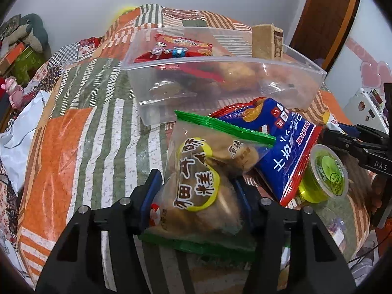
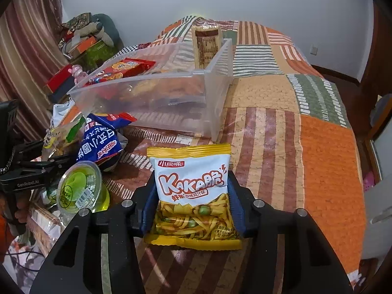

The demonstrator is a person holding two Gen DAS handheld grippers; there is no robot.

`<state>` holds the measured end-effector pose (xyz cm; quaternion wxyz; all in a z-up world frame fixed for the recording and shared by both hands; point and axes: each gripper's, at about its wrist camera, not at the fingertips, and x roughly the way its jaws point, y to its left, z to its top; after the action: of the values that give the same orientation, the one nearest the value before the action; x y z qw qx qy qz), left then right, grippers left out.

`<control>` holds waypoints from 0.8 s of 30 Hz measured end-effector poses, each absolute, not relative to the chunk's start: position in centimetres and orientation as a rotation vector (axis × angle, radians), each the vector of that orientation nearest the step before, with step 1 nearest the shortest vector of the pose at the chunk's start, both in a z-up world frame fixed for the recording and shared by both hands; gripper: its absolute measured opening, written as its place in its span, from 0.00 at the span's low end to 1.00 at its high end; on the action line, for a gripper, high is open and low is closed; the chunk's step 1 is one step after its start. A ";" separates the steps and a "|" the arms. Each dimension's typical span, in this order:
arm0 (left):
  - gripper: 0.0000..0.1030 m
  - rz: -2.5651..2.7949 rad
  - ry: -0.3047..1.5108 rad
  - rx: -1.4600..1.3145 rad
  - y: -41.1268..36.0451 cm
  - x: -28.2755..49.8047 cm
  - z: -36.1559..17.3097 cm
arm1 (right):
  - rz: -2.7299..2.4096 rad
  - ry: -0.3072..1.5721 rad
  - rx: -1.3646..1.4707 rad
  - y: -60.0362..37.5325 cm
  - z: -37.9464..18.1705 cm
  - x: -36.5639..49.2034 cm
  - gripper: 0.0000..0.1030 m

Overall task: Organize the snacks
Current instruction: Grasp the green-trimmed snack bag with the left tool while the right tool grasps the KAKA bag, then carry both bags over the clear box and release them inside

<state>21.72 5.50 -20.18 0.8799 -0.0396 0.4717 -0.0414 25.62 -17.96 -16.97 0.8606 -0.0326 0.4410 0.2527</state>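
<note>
My left gripper [image 1: 197,186] is shut on a clear green-edged pastry packet [image 1: 208,171] and holds it in front of the clear plastic bin [image 1: 289,103]. My right gripper [image 2: 192,196] is shut on a white and yellow KAKA snack bag [image 2: 193,191], held above the bedspread in front of the bin [image 2: 215,103]. The bin holds a red cracker bag [image 1: 181,47], other snacks and an upright brown packet [image 1: 265,40]. A blue snack bag [image 1: 281,144] and a green jelly cup [image 1: 325,174] lie by the pastry packet. They also show in the right wrist view, the bag [image 2: 100,144] and the cup [image 2: 80,191].
A patchwork bedspread [image 2: 281,134] covers the bed. A white plastic bag [image 1: 22,132] lies at the bed's left edge. Boxes and clutter [image 2: 80,46] stand by the curtain. More packets [image 2: 46,225] lie under the cup. A wooden door [image 1: 325,17] is at the far right.
</note>
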 end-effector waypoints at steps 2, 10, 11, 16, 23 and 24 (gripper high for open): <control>0.54 -0.084 0.975 -0.091 5.8 21.4 -19.8 | 0.527 0.913 -0.073 -18.0 -16.6 25.4 0.46; 0.54 -0.063 0.911 -0.093 6.2 20.1 -16.9 | 0.523 0.846 -0.071 -18.3 -14.2 24.7 0.46; 0.54 -0.061 0.902 -0.092 6.2 20.0 -16.5 | 0.521 0.833 -0.075 -18.3 -13.8 24.6 0.46; 0.54 -0.062 0.849 -0.095 6.3 20.0 -14.2 | 0.531 0.781 -0.084 -17.8 -12.0 24.5 0.46; 0.54 -0.075 0.804 -0.077 5.4 20.4 -12.3 | 0.543 0.717 -0.098 -16.5 -9.8 24.9 0.46; 0.54 -0.078 0.800 -0.078 5.3 20.7 -12.1 | 0.545 0.709 -0.099 -16.3 -9.6 25.1 0.46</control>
<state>20.66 5.27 -12.07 0.9196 -0.0379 0.3892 -0.0379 25.06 -16.34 -9.56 0.9005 -0.0481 0.3426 0.2634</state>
